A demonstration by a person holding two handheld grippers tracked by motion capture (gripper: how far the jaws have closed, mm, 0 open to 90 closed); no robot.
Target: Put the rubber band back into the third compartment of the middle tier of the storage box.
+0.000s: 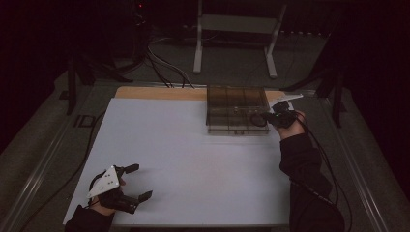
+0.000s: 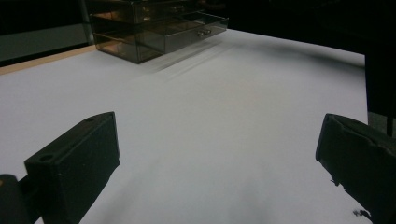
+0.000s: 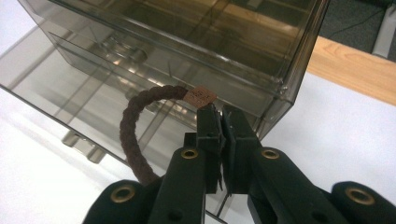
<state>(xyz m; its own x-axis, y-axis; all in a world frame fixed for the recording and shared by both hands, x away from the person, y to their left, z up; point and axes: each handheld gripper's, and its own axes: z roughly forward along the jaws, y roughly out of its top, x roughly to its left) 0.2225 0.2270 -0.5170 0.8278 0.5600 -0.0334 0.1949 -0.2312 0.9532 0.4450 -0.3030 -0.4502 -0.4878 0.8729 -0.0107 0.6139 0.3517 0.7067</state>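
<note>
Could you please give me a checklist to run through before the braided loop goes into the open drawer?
1. Grip: right gripper has its jaws shut on the braided loop, pinched near the loop's tan tag: ok.
2. Drawer open: a drawer of the clear organizer box is pulled out toward the person: ok.
3. Loop over the drawer: in the high view the loop sits over the box's right front; whether it is above the drawer opening or already inside: cannot tell.
4. Left gripper out of the way: open, near the table's near-left corner, far from the box: ok.
5. Room in the drawer: its contents are too dim to read: cannot tell.
</note>
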